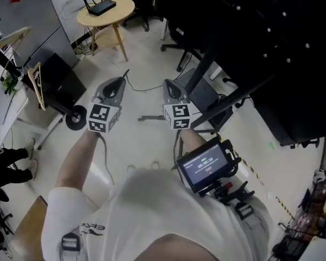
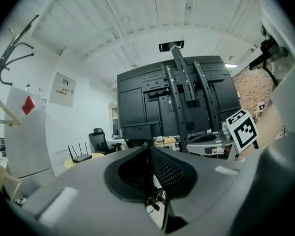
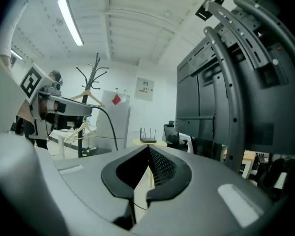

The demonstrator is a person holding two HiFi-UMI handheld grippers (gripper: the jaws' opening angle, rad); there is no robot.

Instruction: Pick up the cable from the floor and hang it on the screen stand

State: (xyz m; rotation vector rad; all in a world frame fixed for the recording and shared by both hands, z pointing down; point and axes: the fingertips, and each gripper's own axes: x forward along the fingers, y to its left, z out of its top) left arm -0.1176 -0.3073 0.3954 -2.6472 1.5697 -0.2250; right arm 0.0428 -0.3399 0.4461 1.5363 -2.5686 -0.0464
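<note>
The fingers (image 2: 169,171) of the left gripper (image 2: 148,147) are clenching on the thin black cable (image 2: 155,200), and a small plug on it is showing low in the narrow gap between them. The right gripper's (image 3: 148,149) fingers (image 3: 162,168) are pressing together at their tips, and a fine strand of the same cable appears to be running through the slit beneath them.

In the head view, a person in a white shirt (image 1: 152,211) is holding both grippers out side by side and close to level. The cable is sagging in a shallow loop between the two tips, above the pale floor (image 1: 146,53). In the right gripper view, the cable is drooping in a curve from the nose of the left gripper.

The tall black metal screen stand (image 1: 223,99) is rising just ahead of the right gripper and to its right. Its slanted posts are carrying the large dark screen (image 1: 271,37), which is filling much of both gripper views.

Well beyond the grippers, a round wooden table (image 1: 119,7) is carrying a black router with upright antennas (image 1: 100,7). Wooden coat hangers (image 1: 37,86) are hanging at the far left. A small black monitor with a lit display (image 1: 204,165) is sitting at the person's chest.
</note>
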